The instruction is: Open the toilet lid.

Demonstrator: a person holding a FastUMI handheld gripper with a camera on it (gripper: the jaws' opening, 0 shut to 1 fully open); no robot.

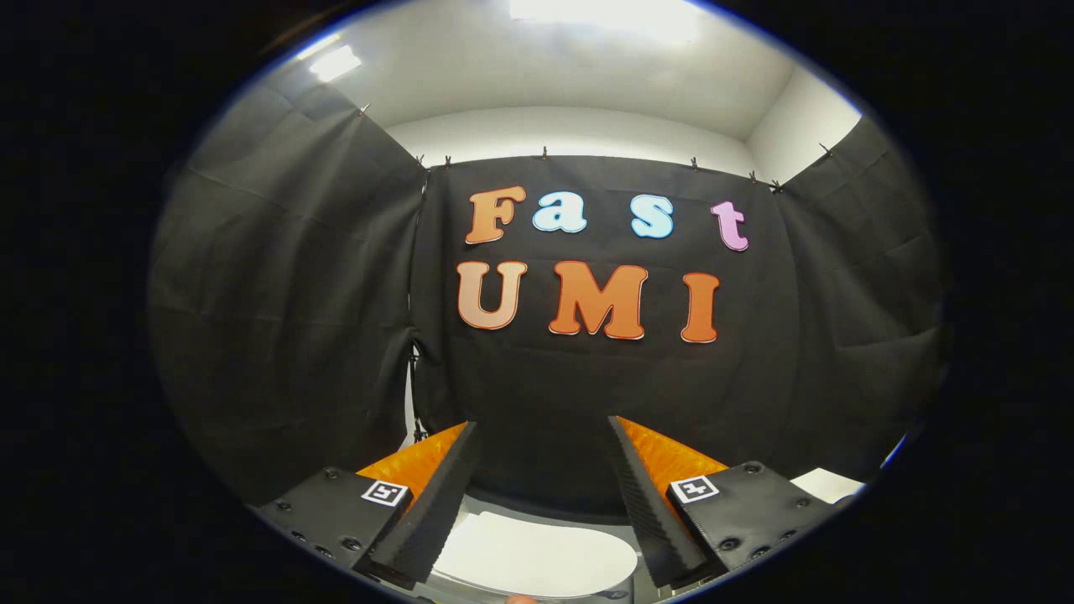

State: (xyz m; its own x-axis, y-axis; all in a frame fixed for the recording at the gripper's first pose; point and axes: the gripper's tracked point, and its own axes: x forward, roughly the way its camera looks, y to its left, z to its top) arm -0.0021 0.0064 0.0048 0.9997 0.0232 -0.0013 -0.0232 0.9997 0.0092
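While held level, gripper point(544, 436) jaws spread w/ toilet lid point(537, 558) below.

The toilet lid point(537, 558) is showing plain white, smooth and unpatterned, between the parted jaws of the gripper point(545, 432). The booth's cloth wall point(277, 335) is hanging flat black, creased in soft folds. Above it the ceiling point(570, 75) is glowing pale grey-white. Two small square markers point(385, 492) on the gripper are showing black-and-white patterns.
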